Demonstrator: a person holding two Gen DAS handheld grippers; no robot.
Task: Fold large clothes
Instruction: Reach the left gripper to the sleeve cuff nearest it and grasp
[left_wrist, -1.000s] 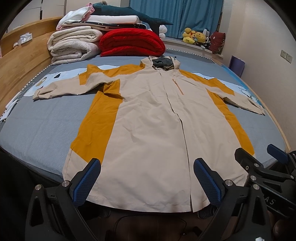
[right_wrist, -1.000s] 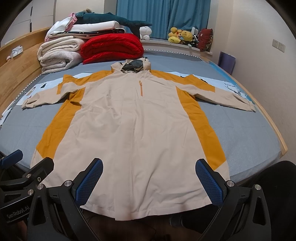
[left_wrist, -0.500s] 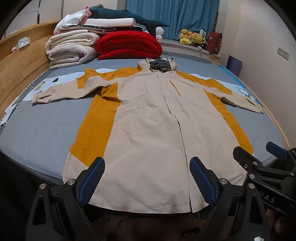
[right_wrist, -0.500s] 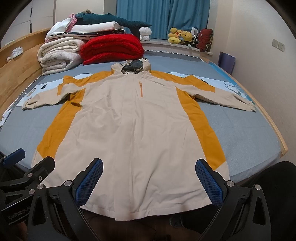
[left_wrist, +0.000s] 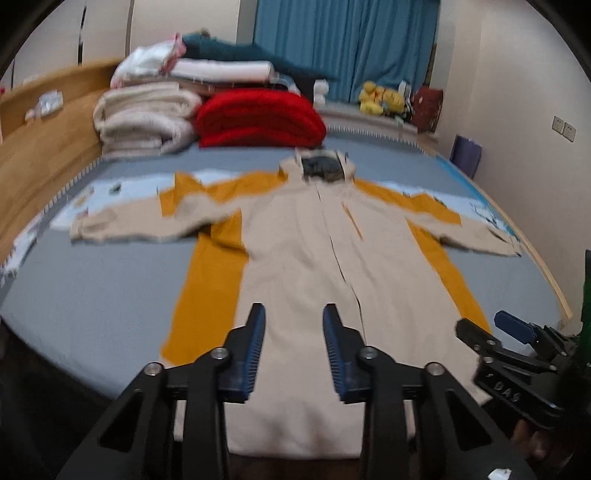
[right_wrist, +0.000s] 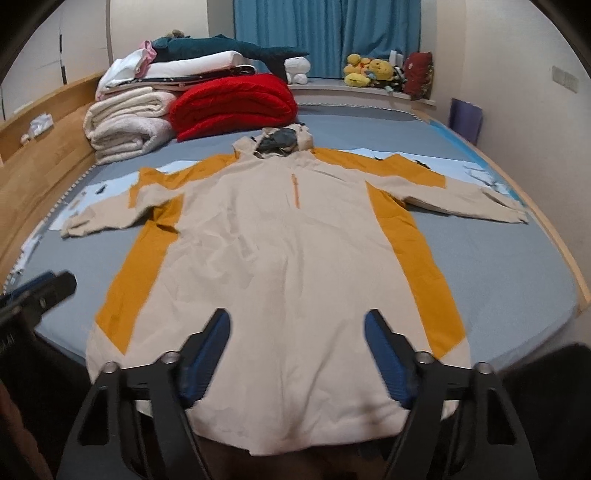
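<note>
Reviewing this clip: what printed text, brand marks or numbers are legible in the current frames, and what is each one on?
"DAS": partial light lettering on the black body of the right gripper, seen from the left wrist view; any letters before it are blurred.
Lettering on the left gripper at the right wrist view's edge: cut off and blurred, unreadable.
Coat, folded bedding, wall switches: no legible text.

A beige-and-orange hooded coat (right_wrist: 288, 266) was laid flat on the grey bed (right_wrist: 517, 266), sleeves spread toward 9 and 3 o'clock. The right gripper (right_wrist: 297, 332) was held parted above its hem at 6 o'clock.
</note>
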